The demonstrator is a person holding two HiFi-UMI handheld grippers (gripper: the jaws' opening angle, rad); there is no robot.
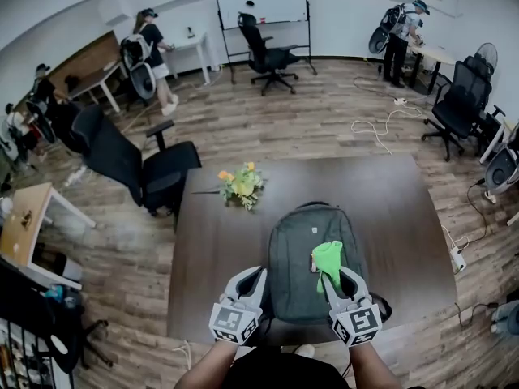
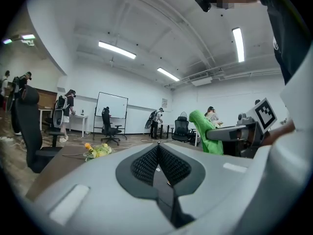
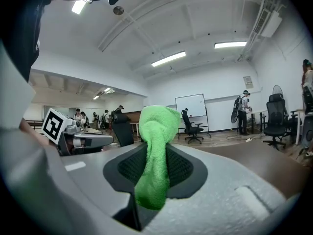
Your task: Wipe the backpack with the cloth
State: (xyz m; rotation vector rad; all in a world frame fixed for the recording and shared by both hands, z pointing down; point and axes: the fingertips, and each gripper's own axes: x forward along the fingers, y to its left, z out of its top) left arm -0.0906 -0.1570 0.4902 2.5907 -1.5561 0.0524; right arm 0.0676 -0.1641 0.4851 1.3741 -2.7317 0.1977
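A dark grey backpack (image 1: 304,259) lies flat on the brown table (image 1: 405,217), straps toward me. My right gripper (image 1: 331,271) hovers over its right side, shut on a bright green cloth (image 1: 329,262). In the right gripper view the cloth (image 3: 157,151) is pinched between the jaws and bulges out above them. My left gripper (image 1: 253,275) is by the backpack's left edge, jaws closed together with nothing between them (image 2: 157,153). In the left gripper view the green cloth (image 2: 205,131) and the right gripper show at the right.
A small bunch of yellow flowers (image 1: 241,184) lies on the table beyond the backpack. A black office chair (image 1: 134,162) stands at the table's left. Several people, other chairs, desks and a whiteboard (image 1: 261,0) stand farther off. Cables (image 1: 381,124) lie on the wooden floor.
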